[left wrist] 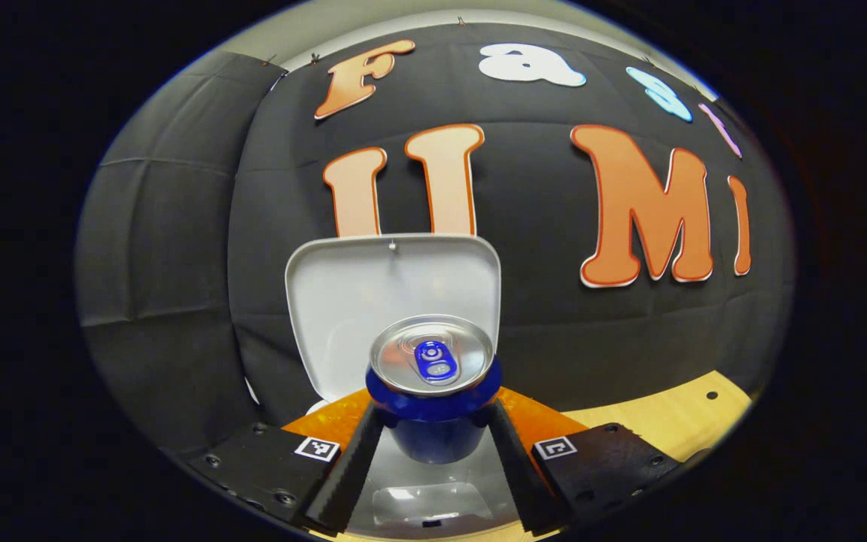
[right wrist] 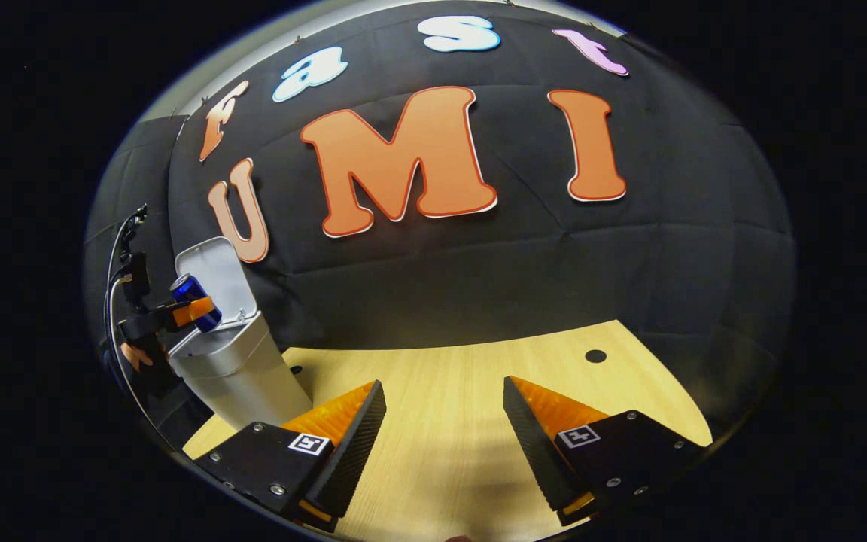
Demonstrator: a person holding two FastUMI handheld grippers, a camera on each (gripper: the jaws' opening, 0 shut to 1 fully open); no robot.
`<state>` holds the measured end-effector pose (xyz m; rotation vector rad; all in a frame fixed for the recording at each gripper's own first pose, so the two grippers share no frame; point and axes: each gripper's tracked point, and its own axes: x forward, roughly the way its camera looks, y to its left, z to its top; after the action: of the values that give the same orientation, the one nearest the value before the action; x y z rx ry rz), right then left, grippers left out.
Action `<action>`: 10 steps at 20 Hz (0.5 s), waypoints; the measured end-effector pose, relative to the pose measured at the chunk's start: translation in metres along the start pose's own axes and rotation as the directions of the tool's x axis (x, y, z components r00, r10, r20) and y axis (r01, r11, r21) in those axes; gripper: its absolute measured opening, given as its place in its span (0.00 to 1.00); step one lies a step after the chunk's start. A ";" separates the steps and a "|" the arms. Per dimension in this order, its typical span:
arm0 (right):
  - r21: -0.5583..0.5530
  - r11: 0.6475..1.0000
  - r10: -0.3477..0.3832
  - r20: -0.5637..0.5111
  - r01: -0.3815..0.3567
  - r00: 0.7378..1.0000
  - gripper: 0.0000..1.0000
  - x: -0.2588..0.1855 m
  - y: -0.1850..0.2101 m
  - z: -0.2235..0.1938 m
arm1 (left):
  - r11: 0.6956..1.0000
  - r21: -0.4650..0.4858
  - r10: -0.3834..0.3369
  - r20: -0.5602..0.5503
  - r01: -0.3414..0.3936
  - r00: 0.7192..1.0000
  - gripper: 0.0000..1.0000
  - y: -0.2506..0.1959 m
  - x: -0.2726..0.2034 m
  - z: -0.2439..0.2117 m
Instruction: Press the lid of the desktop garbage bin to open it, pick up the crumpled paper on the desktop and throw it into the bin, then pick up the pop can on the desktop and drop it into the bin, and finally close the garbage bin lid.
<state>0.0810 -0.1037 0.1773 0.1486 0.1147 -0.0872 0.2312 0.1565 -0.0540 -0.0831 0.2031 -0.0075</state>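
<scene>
Between the two fingers at the bottom of the left gripper view we see the pop can (left wrist: 432, 391), a blue cylinder with a shiny silver top and a blue pull tab. Our left hand-held gripper (left wrist: 433, 444) pinches it, both ribbed inner faces pressing on its sides, and the can stands upright. Just behind it rises the bin lid (left wrist: 343, 293), a smooth white panel with rounded corners, swung up and open. Below the can we look down on the pale bin opening (left wrist: 433, 497). A strip of light wood-grain counter (left wrist: 667, 414) shows at the right.

Across in the right gripper view, our right hand-held gripper (right wrist: 445, 429) is spread wide with nothing between its fingers, hanging over the bare wooden counter (right wrist: 448, 369), which has a round dark hole. Far off at the left edge stands the bin (right wrist: 241, 380), a tall, smooth, pale grey body with its lid (right wrist: 219, 278) tipped up. There we see the left hand-held gripper (right wrist: 185, 312) from the side, holding the can (right wrist: 194, 297) tilted above the open bin, with a hand (right wrist: 135, 354) behind it.
</scene>
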 end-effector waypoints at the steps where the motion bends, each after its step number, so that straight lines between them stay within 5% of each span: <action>1: 0.007 1.000 -0.013 0.001 0.013 1.000 0.94 -0.002 -0.004 0.000 | 1.000 -0.018 0.001 -0.007 -0.001 1.000 0.79 0.002 0.002 -0.004; 6: 0.027 0.998 -0.054 -0.019 0.055 0.998 0.94 -0.006 -0.015 -0.006 | 1.000 0.008 -0.006 0.025 0.006 1.000 0.97 0.005 -0.015 0.016; 10: 0.034 0.998 -0.045 -0.024 0.046 0.999 0.94 -0.002 -0.009 -0.005 | 0.999 -0.009 -0.042 0.199 0.044 0.979 0.95 0.003 -0.025 0.140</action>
<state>0.0776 -0.1112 0.1718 0.1818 0.1403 -0.1328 0.2352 0.1708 0.0872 -0.1007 0.0015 -0.0408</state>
